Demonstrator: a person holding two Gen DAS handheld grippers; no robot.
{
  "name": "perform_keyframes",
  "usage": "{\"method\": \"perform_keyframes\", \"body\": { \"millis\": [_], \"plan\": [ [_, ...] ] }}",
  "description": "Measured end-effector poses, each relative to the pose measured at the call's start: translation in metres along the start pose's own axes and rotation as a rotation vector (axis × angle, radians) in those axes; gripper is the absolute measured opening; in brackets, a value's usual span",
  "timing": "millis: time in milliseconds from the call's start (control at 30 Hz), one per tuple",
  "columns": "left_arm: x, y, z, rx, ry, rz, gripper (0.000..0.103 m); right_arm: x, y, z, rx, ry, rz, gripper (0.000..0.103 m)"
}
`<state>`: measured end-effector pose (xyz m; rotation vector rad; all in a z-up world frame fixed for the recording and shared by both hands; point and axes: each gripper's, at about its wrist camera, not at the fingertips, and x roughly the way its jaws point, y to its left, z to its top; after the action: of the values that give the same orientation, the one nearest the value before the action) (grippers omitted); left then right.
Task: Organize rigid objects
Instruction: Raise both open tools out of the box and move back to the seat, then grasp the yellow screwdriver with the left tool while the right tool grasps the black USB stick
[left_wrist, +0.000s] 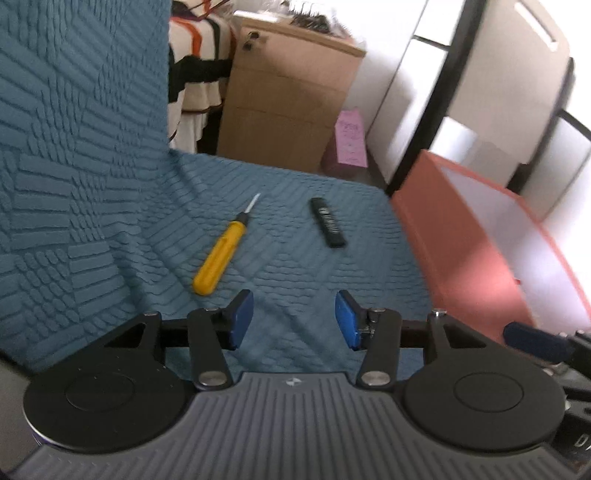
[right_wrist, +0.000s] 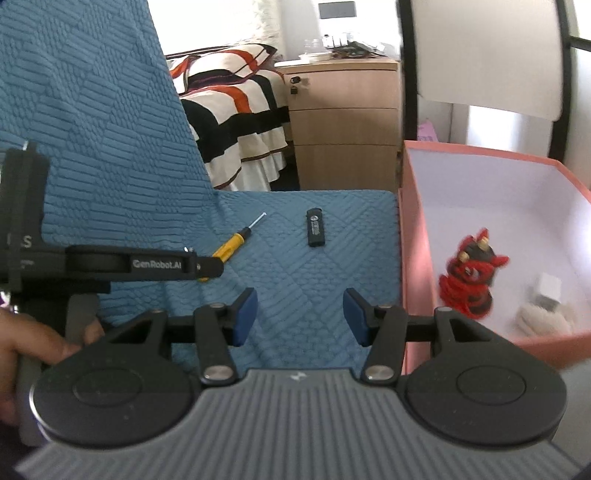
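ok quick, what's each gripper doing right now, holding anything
Left gripper: open, holding nothing, above the blue cover near the yellow screwdriver.
Right gripper: open, holding nothing, beside the pink box.

Support: sofa seat (left_wrist: 325, 266) under a teal quilted cover with raised geometric texture; the same cover runs up the backrest at left. Lying directly on the seat: a yellow-handled screwdriver (left_wrist: 218, 254), shaft pointing away toward the backrest side, and a black lighter (left_wrist: 327, 222) flat to its right, well apart from it. A pink open box (right_wrist: 413, 258) stands at the seat's right edge; whether it rests on the cover cannot be told
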<state>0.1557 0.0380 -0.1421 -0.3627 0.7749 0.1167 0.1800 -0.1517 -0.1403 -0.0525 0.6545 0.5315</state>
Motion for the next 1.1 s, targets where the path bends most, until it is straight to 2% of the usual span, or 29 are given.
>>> {"method": "perform_keyframes", "body": {
  "millis": [67,200,433,533,667,833,1000,1100],
  "plan": [
    [0.014,0.008,0.004,0.001,0.026,0.030,0.055,0.015,0.001,0.005,-0.013,-0.003,-0.001,0.054],
    [0.038,0.015,0.014,0.070,0.030,0.057,0.055,0.039,0.004,0.013,-0.031,0.011,0.003,0.054],
    [0.069,0.025,0.030,0.102,0.060,0.102,0.055,0.084,0.014,0.021,-0.076,0.032,0.001,0.053],
    [0.084,0.032,0.035,0.104,0.095,0.092,0.055,0.110,0.017,0.024,-0.074,0.071,0.009,0.048],
    [0.098,0.039,0.041,0.091,0.109,0.097,0.055,0.142,0.013,0.027,-0.103,0.091,-0.042,0.035],
    [0.114,0.043,0.045,0.065,0.135,0.113,0.055,0.176,-0.002,0.034,-0.081,0.101,-0.091,0.036],
    [0.123,0.045,0.045,0.055,0.143,0.116,0.054,0.195,-0.010,0.036,-0.073,0.106,-0.085,0.035],
    [0.124,0.041,0.044,0.086,0.138,0.130,0.054,0.201,-0.015,0.036,-0.058,0.123,-0.082,0.033]
  ]
}}
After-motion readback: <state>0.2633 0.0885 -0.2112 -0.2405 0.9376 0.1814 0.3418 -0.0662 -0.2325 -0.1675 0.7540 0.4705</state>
